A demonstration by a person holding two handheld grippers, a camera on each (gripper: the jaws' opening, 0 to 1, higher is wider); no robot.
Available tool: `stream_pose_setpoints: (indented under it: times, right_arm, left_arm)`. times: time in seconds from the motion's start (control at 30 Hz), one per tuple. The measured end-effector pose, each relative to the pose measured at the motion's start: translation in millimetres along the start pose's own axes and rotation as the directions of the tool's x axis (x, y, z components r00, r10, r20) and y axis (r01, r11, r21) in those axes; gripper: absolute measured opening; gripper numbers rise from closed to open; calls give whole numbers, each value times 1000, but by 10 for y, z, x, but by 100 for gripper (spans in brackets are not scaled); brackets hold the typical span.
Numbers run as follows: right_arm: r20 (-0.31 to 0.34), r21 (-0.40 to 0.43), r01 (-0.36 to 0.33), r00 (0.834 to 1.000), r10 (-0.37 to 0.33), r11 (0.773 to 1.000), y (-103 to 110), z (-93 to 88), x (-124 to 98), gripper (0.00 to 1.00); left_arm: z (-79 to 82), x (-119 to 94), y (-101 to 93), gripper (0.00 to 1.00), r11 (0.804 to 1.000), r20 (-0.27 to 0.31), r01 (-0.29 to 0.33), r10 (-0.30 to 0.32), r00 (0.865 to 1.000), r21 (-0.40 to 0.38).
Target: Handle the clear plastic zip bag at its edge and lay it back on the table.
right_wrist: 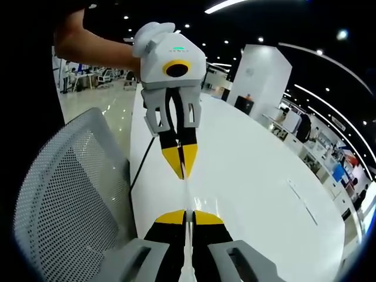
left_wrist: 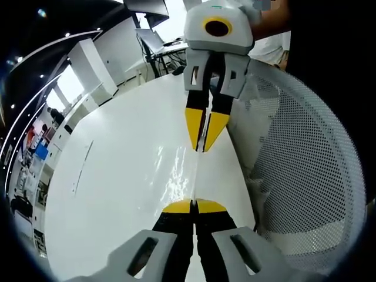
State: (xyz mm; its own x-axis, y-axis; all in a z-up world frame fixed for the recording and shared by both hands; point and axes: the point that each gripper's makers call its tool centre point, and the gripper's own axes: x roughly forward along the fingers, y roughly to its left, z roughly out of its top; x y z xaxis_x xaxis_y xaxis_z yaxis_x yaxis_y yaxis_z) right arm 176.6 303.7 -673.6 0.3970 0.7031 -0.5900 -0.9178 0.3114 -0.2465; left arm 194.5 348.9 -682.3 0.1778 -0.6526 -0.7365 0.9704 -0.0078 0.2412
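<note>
Left claw point(left_wrist: 193, 204): yellow-tipped jaws pressed together at the bottom of the left gripper view, pinching one end of the clear plastic zip bag point(left_wrist: 187, 170); seen from the right gripper view it hangs opposite, tips down point(right_wrist: 182, 170), held by a person's hand point(right_wrist: 150, 35) whose arm is cut off by the edge.

Bag: stretched between the two claws, just above the white surface point(left_wrist: 117, 176); so transparent that only faint wrinkles and glints give it away in the left gripper view. In the right gripper view it shows as a thin pale line point(right_wrist: 186, 194) running from one claw to the other; its outline and zip are hard to make out.

Right claw point(right_wrist: 187, 216): jaws closed flat on the bag's other end; in the left gripper view it comes in from above point(left_wrist: 202, 145), grey body with tapering yellow tips meeting on the film.

Surface: long, glossy white, rounded at the edges, reflecting ceiling light; a thin dark line point(left_wrist: 83, 167) lies on it, too small to identify.

Chair: a white mesh back point(left_wrist: 305, 170), perforated with fine dots, curved frame, standing beside the surface; partly cut off by the picture edge. It also shows in the right gripper view point(right_wrist: 70, 188).

Background: open office with desks and a white pillar point(right_wrist: 261, 73), blurred by distance.
</note>
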Motion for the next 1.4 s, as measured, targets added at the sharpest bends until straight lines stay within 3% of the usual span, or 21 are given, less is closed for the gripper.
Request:
stream_pose_setpoints:
  times: [1.4]
  right_arm:
    - [2,3,5,1000,-5,1000,-4,-14,-43,0]
  left_arm:
    - [5,-33,-4,0,1000,1,-3,3,1000,-8]
